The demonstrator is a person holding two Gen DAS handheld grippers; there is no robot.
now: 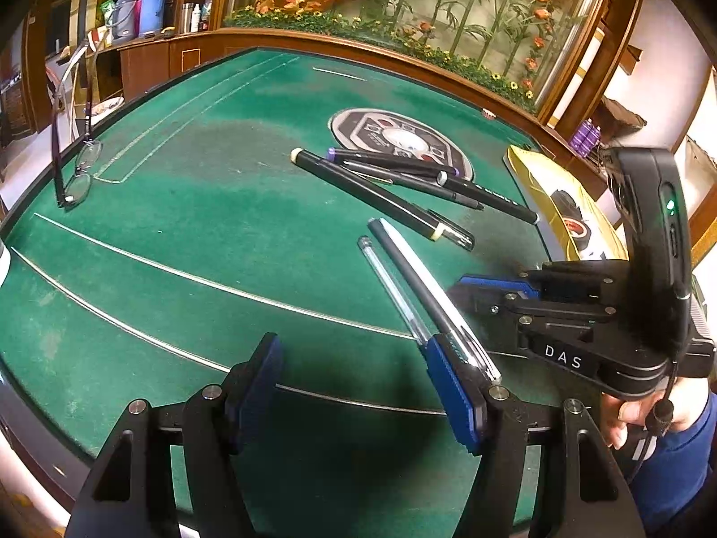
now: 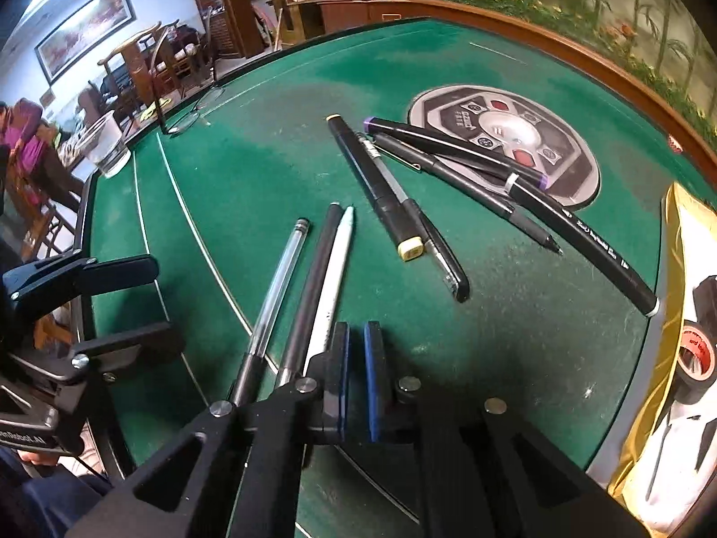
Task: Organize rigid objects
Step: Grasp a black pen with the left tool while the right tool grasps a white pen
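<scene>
Left wrist view: the left gripper hangs low over the green table with its jaws wide apart and nothing between them. Just past its right finger lie three pens side by side: a clear pen, a grey pen and a white pen, the last two touching along their length. Farther out sits a loose heap of dark pens, with a cream-capped marker nearest and a purple-capped marker behind it, partly over the round panel set in the table. A pair of glasses stands near the left edge. At the right edge a yellow tray shows dark items inside that are too blurred to name. The right gripper lies close on the right, its fingers together as far as can be seen.

Right wrist view: the right gripper has its blue pads nearly touching, only a thin gap between them, and it holds nothing. The three aligned pens run beside its left finger, near ends hidden under it. The heap lies ahead: the cream-capped marker beside a capped black pen, and a long black marker reaching toward the tray, which holds a roll of tape. A glass stands at the far left edge; whether it holds anything cannot be told.
</scene>
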